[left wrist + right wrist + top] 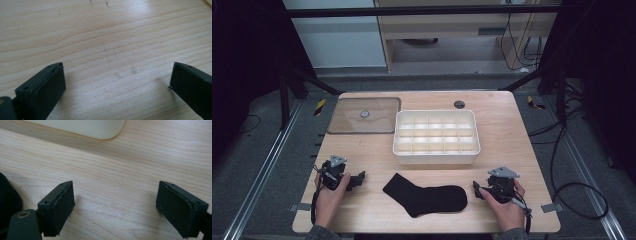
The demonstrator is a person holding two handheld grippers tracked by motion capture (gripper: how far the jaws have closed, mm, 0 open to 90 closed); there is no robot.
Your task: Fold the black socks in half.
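Note:
A black sock [427, 196] lies flat near the front edge of the wooden table [502, 125], toe end to the right. The cream divided tray [436, 136] sits behind it at mid-table, and its rounded corner [100, 130] appears in the right gripper view. My left gripper [360, 179] rests on the table left of the sock, jaws wide apart over bare wood [117, 72]. To the sock's right sits my right gripper [477, 189], open, with nothing between its jaws [115, 202]. The sock's edge [7, 200] shows at the far left of the right gripper view.
A clear lid [364, 115] with a small round knob lies at the back left of the table. A dark round grommet [459, 104] sits near the back edge. Cables [562, 165] run over the floor on the right.

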